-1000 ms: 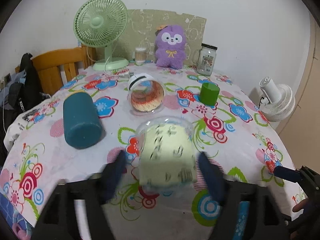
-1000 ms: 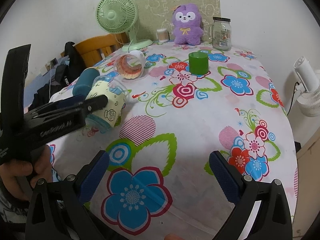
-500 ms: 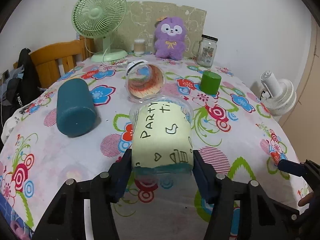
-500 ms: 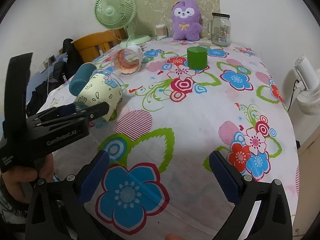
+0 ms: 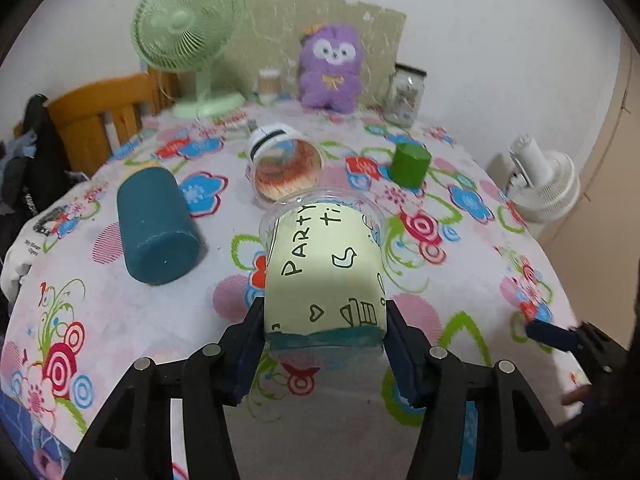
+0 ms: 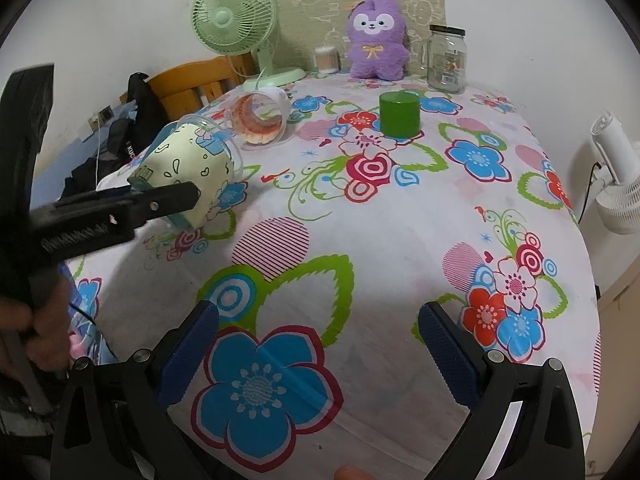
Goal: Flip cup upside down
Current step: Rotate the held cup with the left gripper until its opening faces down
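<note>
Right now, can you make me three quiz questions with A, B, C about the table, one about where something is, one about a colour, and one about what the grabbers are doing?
1. Where is the purple plush toy?
A. At the far end of the table, between the green fan and the glass jar
B. Inside the party cup
C. On the floor

2. What colour is the small cup standing upside down?
A. Red
B. Green
C. Yellow

3. What is the left gripper doing?
A. Hanging open
B. Holding the teal cup
C. Squeezing the party cup

Answers:
1. A, it sits by the wall between those two.
2. B, its sides and top are green.
3. C, both pads press the cup's sides, while the right gripper is open and holds nothing.
</note>
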Motion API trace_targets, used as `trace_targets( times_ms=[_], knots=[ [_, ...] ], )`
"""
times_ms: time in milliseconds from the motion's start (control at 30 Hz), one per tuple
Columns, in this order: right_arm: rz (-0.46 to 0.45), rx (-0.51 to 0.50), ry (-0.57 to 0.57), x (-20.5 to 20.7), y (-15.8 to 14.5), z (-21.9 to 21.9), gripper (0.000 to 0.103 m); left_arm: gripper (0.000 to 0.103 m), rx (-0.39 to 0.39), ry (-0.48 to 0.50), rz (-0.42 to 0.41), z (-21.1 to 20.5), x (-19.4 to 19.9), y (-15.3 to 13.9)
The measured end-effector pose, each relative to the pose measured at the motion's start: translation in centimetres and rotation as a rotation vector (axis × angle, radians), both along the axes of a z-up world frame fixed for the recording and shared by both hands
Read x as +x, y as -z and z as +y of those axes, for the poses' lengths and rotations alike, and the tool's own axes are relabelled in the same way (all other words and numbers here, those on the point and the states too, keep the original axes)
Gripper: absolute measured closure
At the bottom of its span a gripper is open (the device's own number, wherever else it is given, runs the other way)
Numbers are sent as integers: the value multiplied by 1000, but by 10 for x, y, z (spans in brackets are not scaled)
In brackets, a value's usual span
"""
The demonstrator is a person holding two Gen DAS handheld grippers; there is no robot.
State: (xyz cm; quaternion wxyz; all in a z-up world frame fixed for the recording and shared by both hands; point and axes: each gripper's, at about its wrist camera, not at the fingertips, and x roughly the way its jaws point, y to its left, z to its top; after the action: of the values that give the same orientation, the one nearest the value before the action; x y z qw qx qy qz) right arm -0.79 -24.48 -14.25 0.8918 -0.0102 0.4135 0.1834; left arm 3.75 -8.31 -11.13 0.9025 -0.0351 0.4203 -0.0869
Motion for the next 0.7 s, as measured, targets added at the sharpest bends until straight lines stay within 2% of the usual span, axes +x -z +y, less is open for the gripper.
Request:
trace_targets(
  times_ms=[133, 233, 300, 700],
  knots=[
    [-3, -1, -10, -1, 0, 3, 2, 45, 14, 73, 89, 6, 3, -8],
    [-5, 2, -12, -1, -1, 4, 2, 45, 36, 141, 195, 9, 5, -10],
    [-5, 8, -13, -2, 0, 4, 2, 45, 62, 168, 229, 13, 4, -15],
    [-9, 1, -24, -1, -3, 10, 2, 45, 177, 265, 488, 20, 8, -11]
  ],
)
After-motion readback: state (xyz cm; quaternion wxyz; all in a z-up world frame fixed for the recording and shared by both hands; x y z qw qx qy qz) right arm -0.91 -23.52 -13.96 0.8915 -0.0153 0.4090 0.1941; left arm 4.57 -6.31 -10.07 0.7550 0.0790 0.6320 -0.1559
